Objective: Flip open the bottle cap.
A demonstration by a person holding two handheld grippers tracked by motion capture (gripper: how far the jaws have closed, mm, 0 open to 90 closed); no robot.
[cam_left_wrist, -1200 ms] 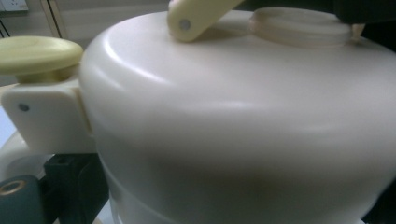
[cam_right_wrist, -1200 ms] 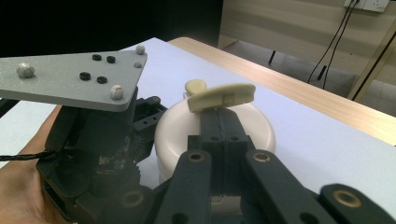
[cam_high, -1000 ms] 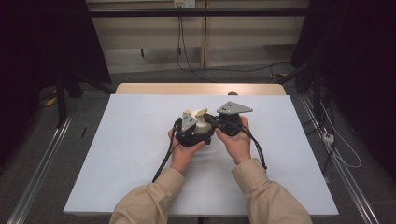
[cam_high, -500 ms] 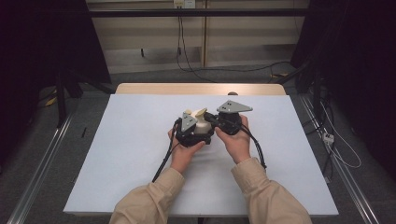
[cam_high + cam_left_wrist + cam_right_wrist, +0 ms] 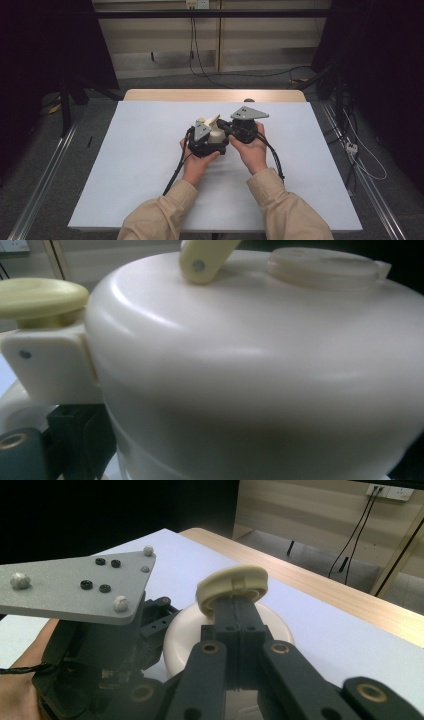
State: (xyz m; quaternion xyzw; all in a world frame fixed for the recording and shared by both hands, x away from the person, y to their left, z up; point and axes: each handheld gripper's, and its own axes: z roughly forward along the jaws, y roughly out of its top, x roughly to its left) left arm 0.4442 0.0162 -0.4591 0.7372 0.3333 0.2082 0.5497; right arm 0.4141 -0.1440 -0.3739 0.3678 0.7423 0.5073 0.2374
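A cream domed pot (image 5: 260, 370) stands mid-table, its white body (image 5: 180, 635) between both hands. It has a hinge bracket (image 5: 47, 365), a pale yellow arm (image 5: 202, 260) and a flat cap (image 5: 322, 265) on top. My left gripper (image 5: 210, 141) is clamped around the pot's lower body; one black jaw shows at the lower left of the left gripper view. My right gripper (image 5: 235, 605) points at the pot from the right, jaws pressed together. Its tips pinch the lower edge of a tilted pale yellow disc (image 5: 232, 585).
The pale blue mat (image 5: 140, 165) covers the table, with a wooden strip (image 5: 215, 95) at the far edge. Cables (image 5: 175, 175) trail back from both grippers along the sleeves. A floor rail (image 5: 45, 175) and loose wires (image 5: 360, 155) run beside the table.
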